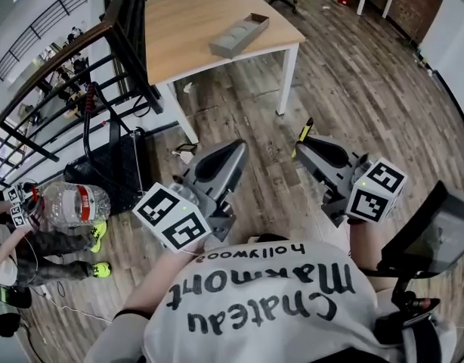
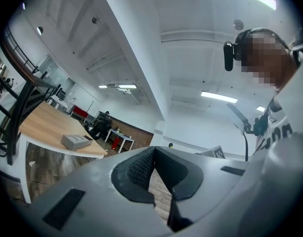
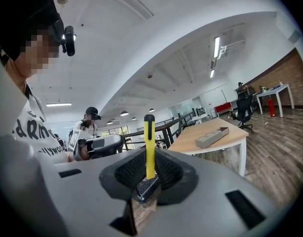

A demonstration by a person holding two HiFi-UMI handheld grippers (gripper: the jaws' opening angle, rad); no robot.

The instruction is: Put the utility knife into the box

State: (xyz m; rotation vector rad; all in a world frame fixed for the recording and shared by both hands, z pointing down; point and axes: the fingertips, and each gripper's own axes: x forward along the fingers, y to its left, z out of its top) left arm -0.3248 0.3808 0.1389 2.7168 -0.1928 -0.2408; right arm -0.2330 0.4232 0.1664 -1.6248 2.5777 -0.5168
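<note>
A long grey box (image 1: 239,35) lies on the wooden table (image 1: 194,21) far ahead of me, and shows in both gripper views too: box (image 2: 76,141), box (image 3: 212,137). My right gripper (image 1: 302,148) is shut on a yellow utility knife (image 1: 304,131), held over the wooden floor well short of the table. In the right gripper view the knife (image 3: 149,147) stands upright between the pads of the right gripper (image 3: 149,176). My left gripper (image 1: 239,150) hangs beside it, and in its own view the left gripper (image 2: 153,154) has its tips together with nothing between them.
A black railing (image 1: 58,66) and a black frame (image 1: 134,29) run along the table's left side. A water bottle (image 1: 75,203) and a seated person's legs (image 1: 35,248) are at the left. A dark chair (image 1: 432,237) stands at my right. Another person (image 3: 90,130) is behind.
</note>
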